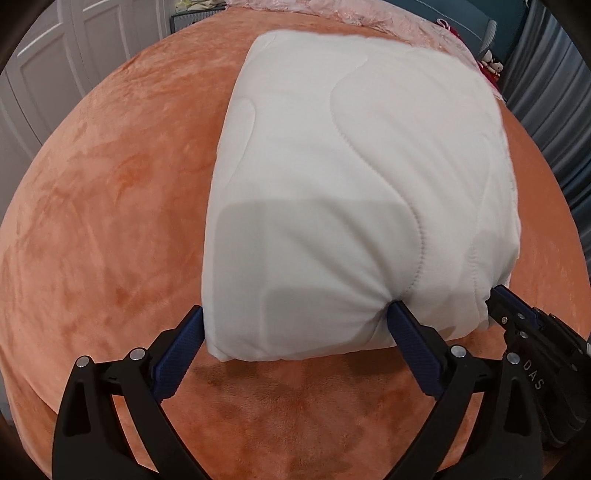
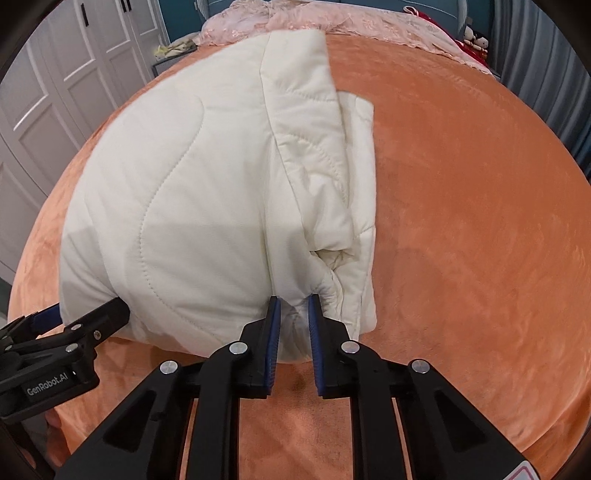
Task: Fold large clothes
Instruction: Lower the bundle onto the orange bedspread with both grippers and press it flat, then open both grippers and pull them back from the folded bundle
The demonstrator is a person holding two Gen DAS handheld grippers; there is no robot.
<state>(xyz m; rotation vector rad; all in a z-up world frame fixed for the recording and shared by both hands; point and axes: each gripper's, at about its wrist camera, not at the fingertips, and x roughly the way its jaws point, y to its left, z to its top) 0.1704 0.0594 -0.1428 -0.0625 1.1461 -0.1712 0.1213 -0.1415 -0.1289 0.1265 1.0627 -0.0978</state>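
folded white quilted coat [image 1: 351,206] on orange bed cover [image 1: 110,221], both grippers pinching its near edge

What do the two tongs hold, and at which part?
Both hold the folded white quilted garment at its near edge: right tongs pinch near its right corner, left tongs straddle its left corner.

Orange plush bed cover [image 2: 461,206], spread flat. Pink lace bedspread [image 2: 354,26] along its far edge. White panelled wardrobe doors [image 2: 74,74] beyond its left side.
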